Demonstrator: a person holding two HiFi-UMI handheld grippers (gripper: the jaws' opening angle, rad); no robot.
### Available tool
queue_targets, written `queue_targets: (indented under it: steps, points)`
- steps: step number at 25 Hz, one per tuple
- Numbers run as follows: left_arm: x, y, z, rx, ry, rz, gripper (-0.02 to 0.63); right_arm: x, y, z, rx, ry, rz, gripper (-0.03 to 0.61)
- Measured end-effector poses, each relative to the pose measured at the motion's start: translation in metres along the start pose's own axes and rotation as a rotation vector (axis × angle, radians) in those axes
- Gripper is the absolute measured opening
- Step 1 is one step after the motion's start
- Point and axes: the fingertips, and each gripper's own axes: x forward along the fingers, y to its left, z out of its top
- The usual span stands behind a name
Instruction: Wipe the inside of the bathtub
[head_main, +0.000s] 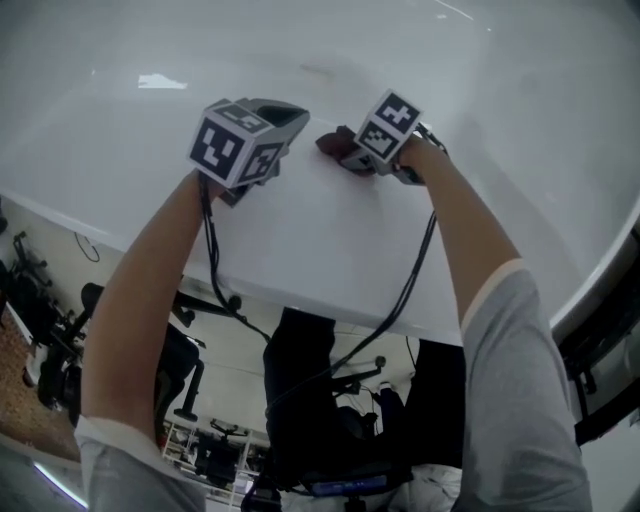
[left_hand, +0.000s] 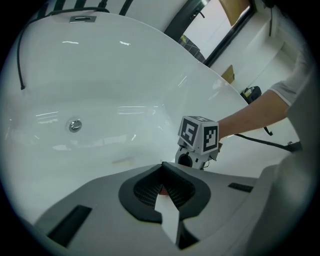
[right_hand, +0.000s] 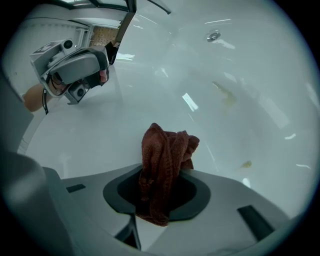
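right gripper: My right gripper (right_hand: 161, 186) is clamped on the cloth (right_hand: 164, 155), a dark red wad that sticks up out of the jaws toward the wall of the bathtub (right_hand: 150, 95).
left gripper: My left gripper (left_hand: 163, 188) has its jaws together with nothing between them. It hangs just left of the right one, over the same white slope.
cloth: It is bunched and gripped by a narrow fold, and most of it stands free.
target marks: Yellowish stains (right_hand: 227, 96) lie farther down the tub side, and the drain fitting (right_hand: 213, 35) is well beyond them.
risk, cloth: I think a hard rub along the wall could drag the fold out of the jaws.
risk, scratch: If the wad rolls aside, bare jaw tips could scrape the enamel.
risk, slip: The surface looks glossy and curved, so a push may skid past the stains.
risk, knock: With the two grippers this close, a sideways stroke to the left could bump them together.
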Motion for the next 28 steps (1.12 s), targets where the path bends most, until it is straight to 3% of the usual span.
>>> queue_targets:
  steps: [5,10,16,19,21,25,28]
  points:
    - [0.014,0.022,-0.006,-0.024,-0.005,0.031,0.008,0.020,-0.010,0.037,0.019,-0.082,-0.011,0.116]
    - [0.024,0.027,-0.013,-0.025,0.014,0.036,0.008,0.021,-0.031,0.024,0.110,-0.131,-0.070,0.117]
    - [0.032,0.020,-0.010,0.006,0.032,0.011,0.008,0.009,-0.086,-0.046,0.299,0.045,-0.310,0.117]
    - [0.034,0.021,-0.007,0.015,0.030,0.012,0.008,0.013,-0.090,-0.043,0.287,0.129,-0.370,0.115]
    - [0.036,0.024,-0.009,0.018,0.036,0.012,0.008,0.024,-0.087,-0.023,0.263,0.102,-0.338,0.112]
    - [0.041,0.034,-0.016,0.023,0.054,0.007,0.008,0.043,-0.079,0.021,0.278,-0.076,-0.232,0.112]
    - [0.039,0.047,-0.019,0.020,0.061,0.020,0.008,0.053,-0.079,0.041,0.295,-0.150,-0.212,0.115]
